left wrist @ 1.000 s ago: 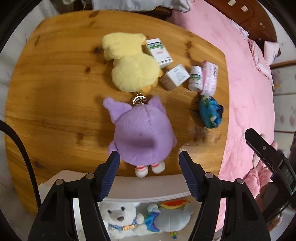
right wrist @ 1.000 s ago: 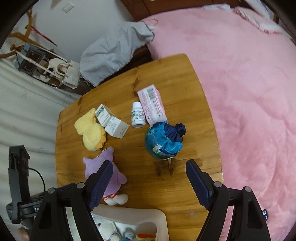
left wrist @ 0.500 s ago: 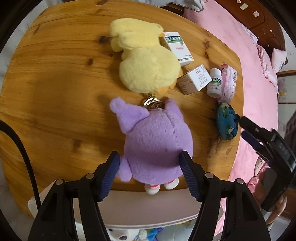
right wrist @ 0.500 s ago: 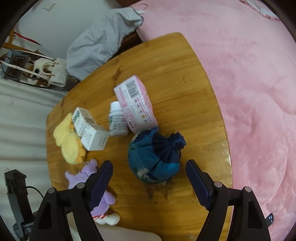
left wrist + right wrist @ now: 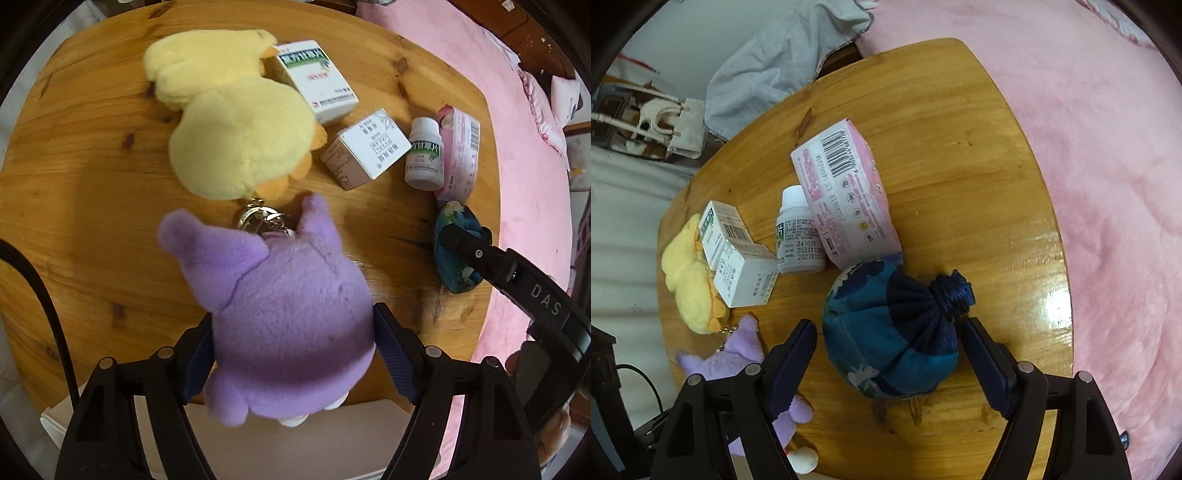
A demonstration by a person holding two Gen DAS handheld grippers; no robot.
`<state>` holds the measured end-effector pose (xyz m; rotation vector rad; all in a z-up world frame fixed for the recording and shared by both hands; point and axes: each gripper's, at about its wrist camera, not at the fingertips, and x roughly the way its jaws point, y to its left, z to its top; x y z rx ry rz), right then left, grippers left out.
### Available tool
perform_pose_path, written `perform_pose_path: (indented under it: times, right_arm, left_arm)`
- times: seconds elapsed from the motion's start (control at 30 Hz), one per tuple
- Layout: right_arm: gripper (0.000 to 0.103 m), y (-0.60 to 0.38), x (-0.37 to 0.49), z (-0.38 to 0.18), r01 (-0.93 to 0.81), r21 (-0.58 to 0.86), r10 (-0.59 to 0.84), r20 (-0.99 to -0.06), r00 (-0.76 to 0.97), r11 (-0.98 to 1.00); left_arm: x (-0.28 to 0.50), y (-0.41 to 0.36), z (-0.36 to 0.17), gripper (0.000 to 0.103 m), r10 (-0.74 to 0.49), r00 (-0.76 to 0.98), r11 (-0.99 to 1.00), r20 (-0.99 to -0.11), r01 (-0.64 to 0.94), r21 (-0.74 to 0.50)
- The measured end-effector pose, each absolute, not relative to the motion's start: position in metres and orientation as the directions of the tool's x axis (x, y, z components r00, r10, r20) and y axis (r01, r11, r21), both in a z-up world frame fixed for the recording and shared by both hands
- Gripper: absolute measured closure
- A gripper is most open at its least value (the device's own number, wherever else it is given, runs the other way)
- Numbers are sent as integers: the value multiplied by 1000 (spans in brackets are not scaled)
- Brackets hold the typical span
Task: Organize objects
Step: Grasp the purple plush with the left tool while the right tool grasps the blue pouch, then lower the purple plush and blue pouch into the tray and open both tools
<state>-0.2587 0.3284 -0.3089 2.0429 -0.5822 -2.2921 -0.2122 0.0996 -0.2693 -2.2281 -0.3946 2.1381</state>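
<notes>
A purple plush toy [image 5: 284,310] lies on the wooden table [image 5: 81,206], between the open fingers of my left gripper [image 5: 295,354]. A blue cloth pouch [image 5: 890,332] with a knotted top lies between the open fingers of my right gripper [image 5: 888,358]; the pouch also shows in the left wrist view [image 5: 456,258]. Neither gripper squeezes its object. A yellow plush duck [image 5: 229,122] lies beyond the purple toy, with a metal key ring [image 5: 262,219] between them.
Two white medicine boxes [image 5: 317,79] [image 5: 365,147], a white pill bottle [image 5: 424,153] and a pink packet [image 5: 846,192] lie mid-table. A pink bed [image 5: 1089,147] borders the table. Grey cloth [image 5: 783,62] lies at the far edge. A white bin [image 5: 332,435] sits below the near edge.
Both grippers moved forward and down. The purple toy now sits between the left fingers, and the blue pouch between the right fingers. Nothing on the table shifted.
</notes>
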Motion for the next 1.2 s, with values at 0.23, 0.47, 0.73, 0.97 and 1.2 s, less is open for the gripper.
perform_pose_path:
  times: [0.23,0.47,0.73,0.97,1.2]
  right_arm:
    - [42,315,-255,-306,-162,199,-174,-972,-159,-967]
    - [50,317,-243,-299,-163,222,-194,-966,-172,-961]
    - [50,312,-219,-264,-193,312,-267,-936,-229,-930]
    - [50,295,-178,-196,-167,378,-310,-892,-329,-911]
    - [50,270,-119,-118,-122,396,-308,-843,-440,-910]
  left_arm:
    - [-210,100,-268,28,192,-6,-970,-981,151,-190]
    - [-203,95,-253,35,211,-59,-970,-976,110,-216]
    - [-184,74,-199,35,228,-139,-970,-964,53,-237]
    - [-166,71,-138,35,222,-223,-975,-949,-44,-217]
    - [-125,48,-59,34,214,-386,-973,-897,-169,-159]
